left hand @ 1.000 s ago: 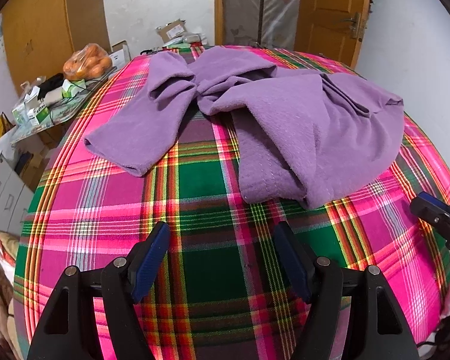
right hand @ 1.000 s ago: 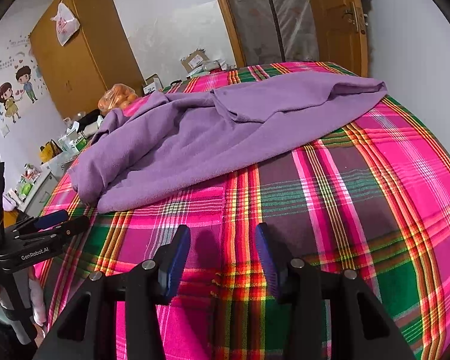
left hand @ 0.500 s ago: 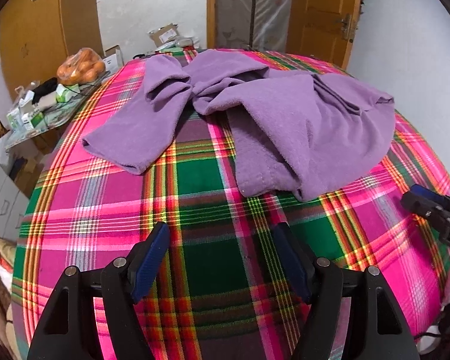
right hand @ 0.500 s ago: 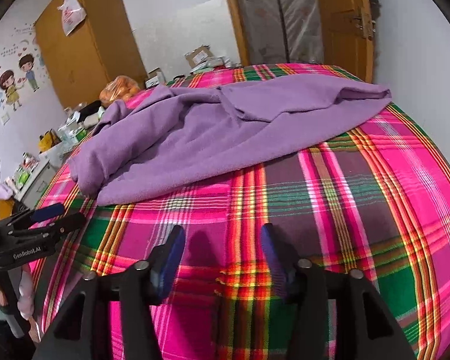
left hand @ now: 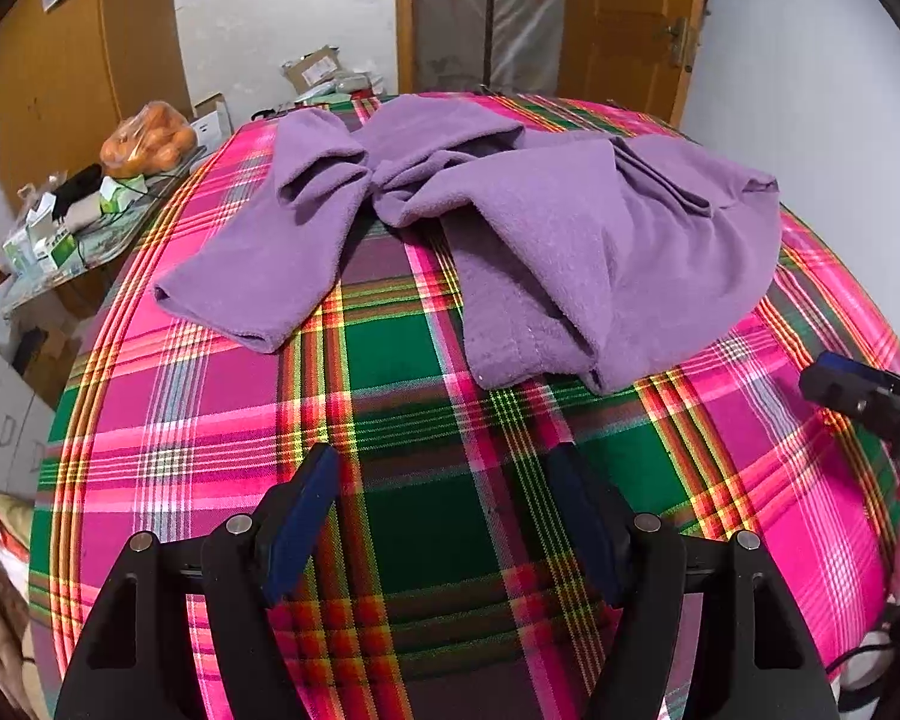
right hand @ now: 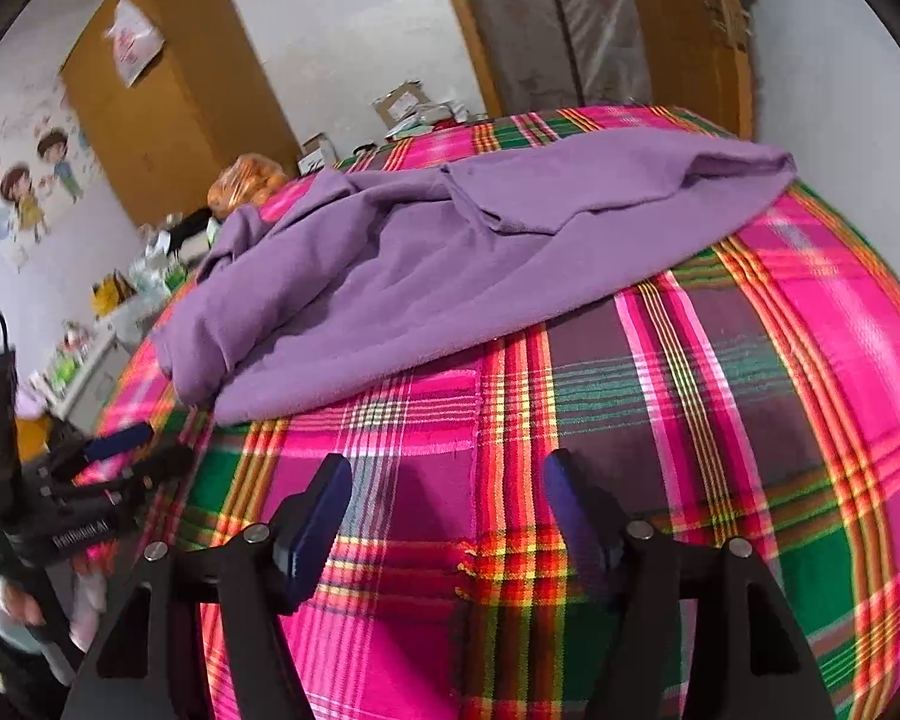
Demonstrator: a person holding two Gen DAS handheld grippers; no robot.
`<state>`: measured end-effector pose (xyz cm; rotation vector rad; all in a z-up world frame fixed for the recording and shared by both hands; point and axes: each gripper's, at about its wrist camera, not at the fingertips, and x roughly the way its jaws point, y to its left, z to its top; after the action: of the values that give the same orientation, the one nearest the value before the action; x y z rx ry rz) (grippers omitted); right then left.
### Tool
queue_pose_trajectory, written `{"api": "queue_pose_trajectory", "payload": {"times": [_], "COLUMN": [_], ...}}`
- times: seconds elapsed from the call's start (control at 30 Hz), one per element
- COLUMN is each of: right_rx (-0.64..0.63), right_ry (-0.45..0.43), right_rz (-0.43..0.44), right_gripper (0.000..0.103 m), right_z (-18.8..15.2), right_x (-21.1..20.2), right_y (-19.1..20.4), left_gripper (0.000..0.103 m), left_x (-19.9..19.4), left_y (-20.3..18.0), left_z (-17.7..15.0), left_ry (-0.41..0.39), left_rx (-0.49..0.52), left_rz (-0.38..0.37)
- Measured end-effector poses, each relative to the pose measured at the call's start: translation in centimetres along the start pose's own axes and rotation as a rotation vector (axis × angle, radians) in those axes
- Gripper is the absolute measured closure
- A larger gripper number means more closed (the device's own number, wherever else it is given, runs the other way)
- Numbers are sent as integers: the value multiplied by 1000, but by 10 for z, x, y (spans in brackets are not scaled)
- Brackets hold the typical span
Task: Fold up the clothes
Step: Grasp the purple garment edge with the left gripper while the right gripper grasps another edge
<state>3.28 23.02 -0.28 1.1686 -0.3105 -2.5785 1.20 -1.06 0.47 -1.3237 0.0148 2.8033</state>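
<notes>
A purple garment (left hand: 510, 228) is seen lying rumpled on the plaid cloth (left hand: 402, 420). Short of its near edge, the left gripper (left hand: 444, 480) is held spread and empty, while the right gripper (right hand: 447, 486), also empty, is being opened.

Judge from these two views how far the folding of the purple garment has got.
Done: nothing; the purple garment lies rumpled on the plaid bedcover. In hand: nothing; the left gripper is open and empty, and the right gripper is opening its jaws over bare cover. Left: flattening and every fold.
</notes>
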Motion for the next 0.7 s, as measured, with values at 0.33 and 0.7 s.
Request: {"api": "queue_pose_trajectory", "payload": {"times": [0.33,0.7], "right_rx": [20,67], "right_ry": [14,80], "right_rz": [99,193], "right_gripper": [32,30], "right_z": [4,35], "right_x": [3,37], "right_y": [5,29], "left_gripper": [53,57], "left_x": [4,9], "left_y": [-20,-22], "left_z": [11,37], "left_ry": [-28,-47], "left_rx": [88,93], "left_rz": [-67,-101]}}
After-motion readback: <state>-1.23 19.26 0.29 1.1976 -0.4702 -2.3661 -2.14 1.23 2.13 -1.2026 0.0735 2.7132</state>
